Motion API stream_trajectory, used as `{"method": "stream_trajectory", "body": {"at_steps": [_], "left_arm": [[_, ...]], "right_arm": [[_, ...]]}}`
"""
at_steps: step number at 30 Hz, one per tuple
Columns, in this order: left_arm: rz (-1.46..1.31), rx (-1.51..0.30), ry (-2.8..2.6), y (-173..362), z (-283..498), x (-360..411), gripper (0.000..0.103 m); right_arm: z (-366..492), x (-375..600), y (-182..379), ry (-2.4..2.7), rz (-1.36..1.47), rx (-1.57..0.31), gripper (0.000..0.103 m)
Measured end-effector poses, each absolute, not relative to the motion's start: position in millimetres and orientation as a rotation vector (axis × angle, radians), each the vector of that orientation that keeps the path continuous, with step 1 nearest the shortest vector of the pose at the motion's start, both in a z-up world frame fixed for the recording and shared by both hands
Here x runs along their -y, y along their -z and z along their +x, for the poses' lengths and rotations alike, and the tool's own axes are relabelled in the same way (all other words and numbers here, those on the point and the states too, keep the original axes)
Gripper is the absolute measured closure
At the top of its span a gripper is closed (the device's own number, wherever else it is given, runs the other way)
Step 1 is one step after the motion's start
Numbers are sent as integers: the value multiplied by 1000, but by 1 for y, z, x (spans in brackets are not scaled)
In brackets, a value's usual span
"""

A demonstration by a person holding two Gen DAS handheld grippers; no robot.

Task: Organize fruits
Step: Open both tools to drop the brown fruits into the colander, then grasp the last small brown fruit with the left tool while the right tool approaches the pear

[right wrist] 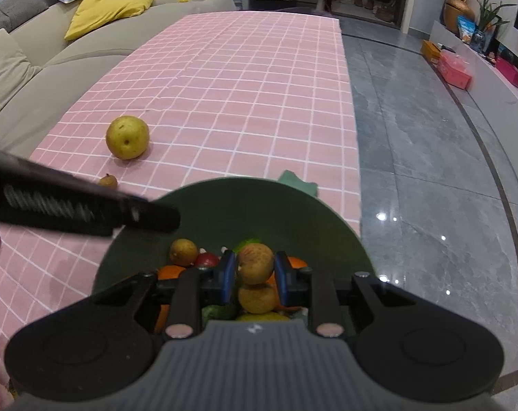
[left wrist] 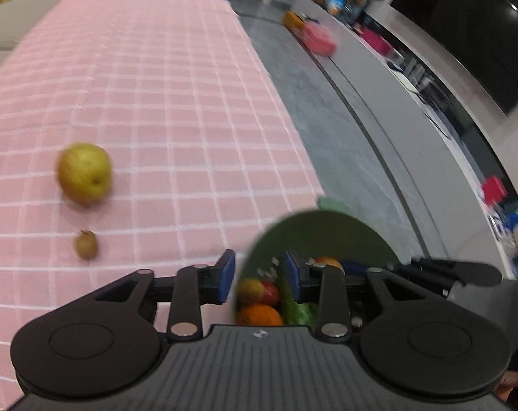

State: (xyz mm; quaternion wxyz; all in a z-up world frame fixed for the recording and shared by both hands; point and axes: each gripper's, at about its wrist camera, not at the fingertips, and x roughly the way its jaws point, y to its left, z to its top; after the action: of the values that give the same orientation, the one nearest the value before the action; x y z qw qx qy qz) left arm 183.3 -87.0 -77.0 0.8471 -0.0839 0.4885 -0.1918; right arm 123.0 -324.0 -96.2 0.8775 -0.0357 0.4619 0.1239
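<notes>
Right gripper (right wrist: 255,274): jaws pinch 1 small brown fruit (right wrist: 255,263) between the blue pads, held directly above the dark green bowl (right wrist: 224,202). A 2nd similar small fruit (right wrist: 257,297) sits just below it, touching it; whether that one rests on the pile cannot be told.

Bowl contents, right wrist view: an orange (right wrist: 168,271), a red fruit (right wrist: 206,259), another small brown fruit (right wrist: 183,252), and green items near the bottom.

Left gripper (left wrist: 257,279): jaws spread, nothing between the pads. It hovers at the bowl's (left wrist: 324,229) left rim, with 1 pad over the cloth and 1 over the bowl. The picture is motion-blurred.

Pink checked tablecloth (right wrist: 241,85): 1 yellow-green pear (right wrist: 127,137) lies well apart from the bowl, and 1 small brown fruit (right wrist: 108,181) lies nearer, partly hidden behind the left gripper's body in the right wrist view. The bowl stands at the cloth's right edge, beside the grey floor (right wrist: 430,137).
</notes>
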Motion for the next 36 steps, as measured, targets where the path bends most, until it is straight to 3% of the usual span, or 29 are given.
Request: {"method": "stream_trajectory", "body": {"at_steps": [16, 31, 34, 36], "left_arm": [[-94, -1039, 282, 83, 182, 62, 64], [-94, -1011, 250, 76, 173, 38, 63], [-100, -984, 235, 73, 168, 26, 63], [-96, -973, 223, 72, 164, 19, 62]], "right_arm": [[153, 293, 118, -304, -109, -1018, 82], [136, 290, 100, -287, -109, -975, 80], [128, 290, 90, -286, -97, -947, 71], [123, 289, 83, -287, -90, -927, 71]]}}
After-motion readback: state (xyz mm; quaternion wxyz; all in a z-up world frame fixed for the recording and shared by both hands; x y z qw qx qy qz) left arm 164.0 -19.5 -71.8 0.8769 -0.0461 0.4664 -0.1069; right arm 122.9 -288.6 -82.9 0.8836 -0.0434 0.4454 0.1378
